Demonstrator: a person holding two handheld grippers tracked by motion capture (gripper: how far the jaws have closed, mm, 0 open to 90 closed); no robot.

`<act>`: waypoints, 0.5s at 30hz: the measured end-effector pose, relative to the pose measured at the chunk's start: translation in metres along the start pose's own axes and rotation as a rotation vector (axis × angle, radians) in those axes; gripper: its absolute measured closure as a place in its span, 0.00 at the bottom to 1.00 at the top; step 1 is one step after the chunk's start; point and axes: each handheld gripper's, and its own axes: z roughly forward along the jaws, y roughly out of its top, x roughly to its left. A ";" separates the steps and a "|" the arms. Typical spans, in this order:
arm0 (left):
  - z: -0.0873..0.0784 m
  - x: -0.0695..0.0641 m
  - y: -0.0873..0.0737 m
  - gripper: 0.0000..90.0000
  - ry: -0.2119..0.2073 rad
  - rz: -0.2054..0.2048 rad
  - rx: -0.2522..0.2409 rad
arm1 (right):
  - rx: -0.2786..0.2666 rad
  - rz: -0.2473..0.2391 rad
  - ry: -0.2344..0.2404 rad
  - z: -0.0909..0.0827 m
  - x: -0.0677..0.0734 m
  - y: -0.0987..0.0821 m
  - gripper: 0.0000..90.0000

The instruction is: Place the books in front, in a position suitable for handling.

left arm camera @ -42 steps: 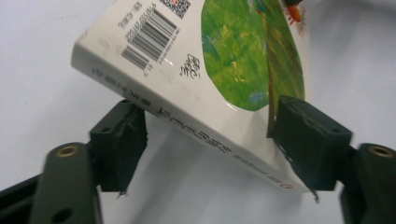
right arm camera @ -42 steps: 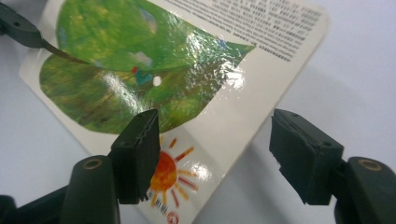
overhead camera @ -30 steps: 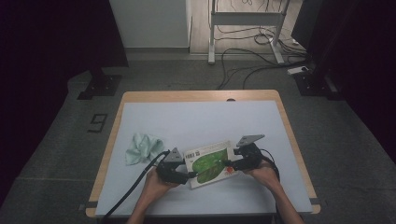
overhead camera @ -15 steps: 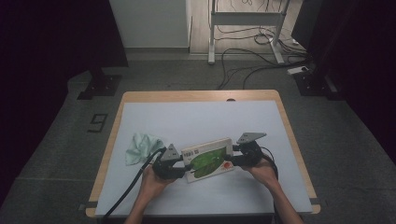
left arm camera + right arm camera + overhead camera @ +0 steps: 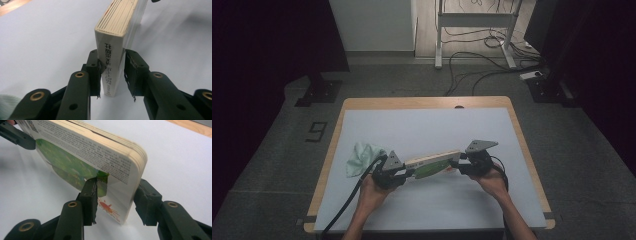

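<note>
**Two grippers, one board book, stood on edge**

One board book (image 5: 432, 165), thick-paged, green picture cover with a small red sun; stands on its long edge, leaning a little, near the front of the grey counter (image 5: 427, 130), held between the two hands; spine end toward the left gripper (image 5: 398, 176), rounded page corners toward the right gripper (image 5: 460, 166).

Left gripper: fingers (image 5: 93, 72) have just been closing, spine end between them; the left pad touches the spine, the other pad stands a sliver off; not yet a firm clamp.

Right gripper: fingers (image 5: 88, 195) likewise just closing; one pad lies on the cover, the far pad sits just clear of the back face.

One pale green cloth (image 5: 361, 157), crumpled, left of the book, apart from it.

Step in hand, as judged: securing both ends of the upright book; next move calls for both pairs of pads to seat fully before any lift or opening; uneven pressure could tip the book flat.
</note>
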 end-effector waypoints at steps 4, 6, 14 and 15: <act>0.000 0.002 0.000 0.74 0.016 0.004 -0.002 | -0.006 0.002 -0.007 0.003 0.000 0.002 0.61; 0.000 0.003 0.000 0.73 0.014 0.004 -0.002 | -0.009 0.003 -0.007 0.004 -0.001 0.002 0.61; -0.002 0.001 0.000 0.72 -0.002 -0.003 -0.008 | -0.003 0.013 0.010 0.002 -0.001 0.001 0.59; -0.003 0.000 0.000 0.72 -0.004 -0.002 -0.009 | -0.004 0.016 0.012 0.002 -0.001 0.001 0.58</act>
